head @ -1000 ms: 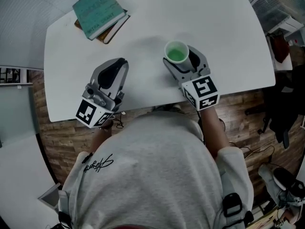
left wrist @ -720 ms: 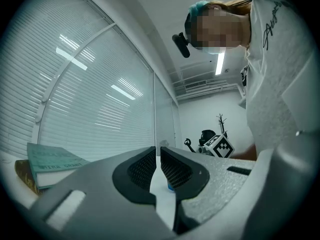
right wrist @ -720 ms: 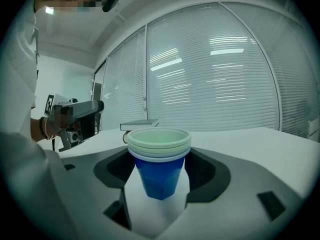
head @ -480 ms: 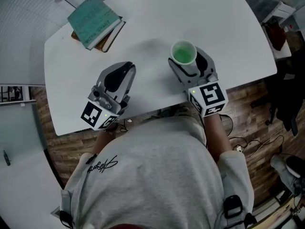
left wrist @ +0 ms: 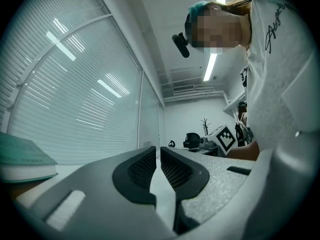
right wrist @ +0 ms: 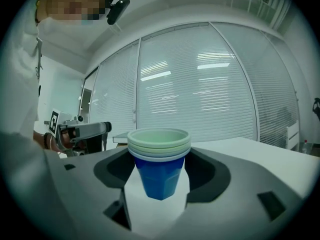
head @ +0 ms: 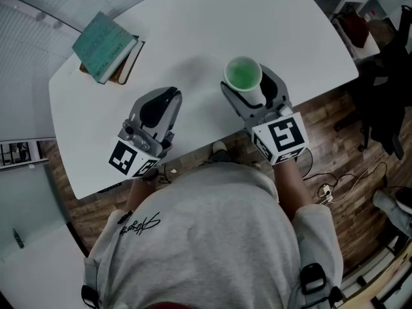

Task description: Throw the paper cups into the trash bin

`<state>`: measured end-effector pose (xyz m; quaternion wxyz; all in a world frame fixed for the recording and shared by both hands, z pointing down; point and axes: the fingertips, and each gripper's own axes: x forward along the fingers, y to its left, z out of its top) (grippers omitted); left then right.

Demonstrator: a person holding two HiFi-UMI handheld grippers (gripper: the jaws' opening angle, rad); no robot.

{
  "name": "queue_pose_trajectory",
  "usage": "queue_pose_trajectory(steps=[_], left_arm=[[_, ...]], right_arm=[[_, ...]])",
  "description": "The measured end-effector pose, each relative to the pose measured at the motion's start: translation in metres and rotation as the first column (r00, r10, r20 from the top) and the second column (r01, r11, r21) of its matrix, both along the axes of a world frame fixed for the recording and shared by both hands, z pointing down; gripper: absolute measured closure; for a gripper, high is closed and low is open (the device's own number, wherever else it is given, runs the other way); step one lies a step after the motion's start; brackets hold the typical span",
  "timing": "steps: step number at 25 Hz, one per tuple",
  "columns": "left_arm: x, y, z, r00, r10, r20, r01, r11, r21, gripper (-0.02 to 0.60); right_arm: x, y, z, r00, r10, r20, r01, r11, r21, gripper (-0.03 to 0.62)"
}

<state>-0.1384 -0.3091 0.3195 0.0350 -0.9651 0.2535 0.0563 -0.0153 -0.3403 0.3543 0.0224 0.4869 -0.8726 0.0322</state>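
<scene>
The fingers (right wrist: 212, 176) of the right gripper (right wrist: 161, 181) clamp an upright nested stack of paper cups (right wrist: 159, 146), blue outside with pale green rims, over the white counter (head: 193, 31), while the left gripper (left wrist: 158, 159) has its fingers (left wrist: 139, 173) almost together, empty.

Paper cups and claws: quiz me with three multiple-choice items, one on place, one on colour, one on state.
1. Where are the paper cups? A on the books; B between the right claw's jaws; C in the left claw.
2. Outermost cup's colour? A red; B blue; C yellow.
3. The left claw is: A wide open; B shut, empty; C shut on a cup.
Answers: 1 B, the right gripper view shows the stack between its jaws; 2 B, a blue wall shows under pale rims; 3 B, its pads nearly meet with nothing between.
</scene>
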Motion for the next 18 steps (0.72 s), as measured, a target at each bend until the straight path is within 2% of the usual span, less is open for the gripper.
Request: queue_pose_trajectory(steps=[5, 10, 18], left_arm=[[0.035, 0.015, -0.004, 0.998, 0.056, -0.015, -0.056, 0.998, -0.002, 0.551], [0.091, 0.042, -0.003, 0.992, 0.125, -0.001, -0.125, 0.992, 0.004, 0.551], [0.186, 0.092, -0.002, 0.958, 0.286, -0.013, -0.286, 0.958, 0.007, 0.551]], right_arm=[[0.033, 0.024, -0.011, 0.999, 0.043, 0.002, -0.043, 0.999, 0.023, 0.281], [0.079, 0.061, -0.024, 0.995, 0.095, -0.006, -0.094, 0.995, 0.044, 0.281], [0.171, 0.131, -0.025, 0.970, 0.242, -0.030, -0.241, 0.970, 0.038, 0.281]])
